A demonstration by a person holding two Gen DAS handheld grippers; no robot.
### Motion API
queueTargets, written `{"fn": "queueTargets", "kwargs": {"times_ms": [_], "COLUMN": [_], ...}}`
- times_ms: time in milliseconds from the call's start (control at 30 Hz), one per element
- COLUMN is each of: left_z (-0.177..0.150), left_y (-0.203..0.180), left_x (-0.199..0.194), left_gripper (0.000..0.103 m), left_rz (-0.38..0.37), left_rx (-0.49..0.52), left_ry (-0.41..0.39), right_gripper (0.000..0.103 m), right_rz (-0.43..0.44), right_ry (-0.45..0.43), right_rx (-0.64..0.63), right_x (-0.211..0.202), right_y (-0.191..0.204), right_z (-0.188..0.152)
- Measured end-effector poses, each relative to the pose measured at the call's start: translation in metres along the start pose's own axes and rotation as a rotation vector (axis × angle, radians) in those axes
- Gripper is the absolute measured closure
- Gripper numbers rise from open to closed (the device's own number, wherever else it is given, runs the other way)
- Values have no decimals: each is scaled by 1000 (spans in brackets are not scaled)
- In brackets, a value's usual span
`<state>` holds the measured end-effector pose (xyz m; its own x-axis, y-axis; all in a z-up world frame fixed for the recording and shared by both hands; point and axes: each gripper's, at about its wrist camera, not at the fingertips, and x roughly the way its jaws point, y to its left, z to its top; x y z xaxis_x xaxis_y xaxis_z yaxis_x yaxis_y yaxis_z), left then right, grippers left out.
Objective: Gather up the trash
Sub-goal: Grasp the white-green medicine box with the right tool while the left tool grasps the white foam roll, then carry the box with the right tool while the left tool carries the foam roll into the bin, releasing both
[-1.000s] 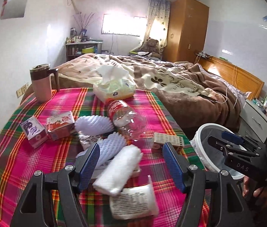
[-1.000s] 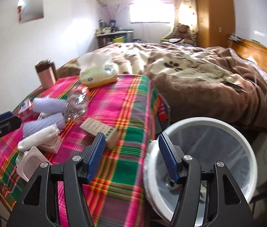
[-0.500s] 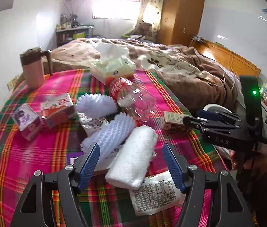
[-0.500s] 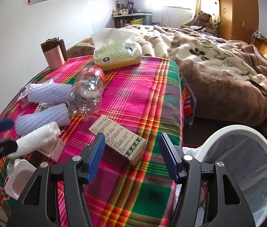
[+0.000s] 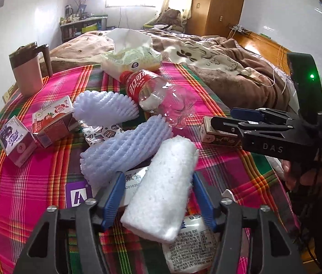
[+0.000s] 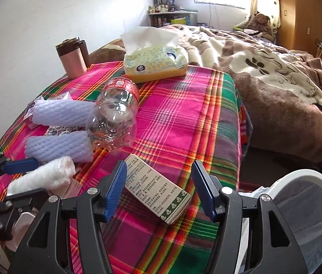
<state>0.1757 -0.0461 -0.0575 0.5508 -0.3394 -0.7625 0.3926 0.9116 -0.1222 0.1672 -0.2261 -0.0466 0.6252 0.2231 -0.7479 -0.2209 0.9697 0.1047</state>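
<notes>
Your left tongs (image 5: 158, 197) have just been closing around the white foam roll (image 5: 161, 187), low in the left wrist frame; pads beside it, contact hard to judge. The roll hides most of a printed box and a wrapper (image 5: 190, 244) beneath. Your right tongs (image 6: 158, 190) stand apart over the small carton (image 6: 158, 188) near the surface's (image 6: 179, 114) right edge, not touching it. The white bin (image 6: 307, 205) is cut off at lower right.
</notes>
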Motion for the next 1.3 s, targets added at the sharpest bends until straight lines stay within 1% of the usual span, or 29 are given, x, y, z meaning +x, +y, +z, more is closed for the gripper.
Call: {"fn": "queueTargets", "kwargs": {"times_ms": [100,167,233,300,367,467,500,533,567,700,767,867,1033,1100,1167,1300], "left_z": [0,0,3,5,7,7,7,7,6,5,5,5,7,7,6,5], "left_y": [1,0,-1,-2,-1,0,1,1,1,2,4,7,6,5,6,5], "left_x": [2,3,3,5,6,5,5,4,4,4,3,4,6,5,5,-1], "left_gripper": [48,50,55,57,63,63,63,63,63,63,62,60,59,63,69,75], "left_rz": [-6,-8,-15,-16,-9,4,10,12,11,11,18,8,17,22,7,13], "left_rx": [-1,2,1,-9,-20,-42,-50,-52,-51,-59,-68,-76,-72,-74,-89,-101], "left_ry": [7,5,4,4,2,-1,-2,-1,0,-2,-4,-2,3,-3,-9,-31], "right_gripper": [43,43,43,43,43,43,46,53,56,62,64,65,67,68,68,68], "right_rz": [36,44,50,53,60,65,63,65,67,70,75,71,64,59,44,48], "right_ry": [14,21,31,45,55,64,66,63,59,53,52,48,39,35,25,2], "right_rx": [-3,-20,-43,-58,-61,-57,-55,-55,-53,-36,-39,-33,-7,-1,11,46], "right_x": [-1,-2,-2,0,3,6,6,5,5,4,3,2,0,-2,-6,-13], "right_y": [0,1,3,4,4,5,5,6,7,10,14,14,12,12,11,9], "right_z": [-2,-4,-5,-6,-7,-8,-9,-9,-10,-13,-15,-18,-20,-21,-23,-26]}}
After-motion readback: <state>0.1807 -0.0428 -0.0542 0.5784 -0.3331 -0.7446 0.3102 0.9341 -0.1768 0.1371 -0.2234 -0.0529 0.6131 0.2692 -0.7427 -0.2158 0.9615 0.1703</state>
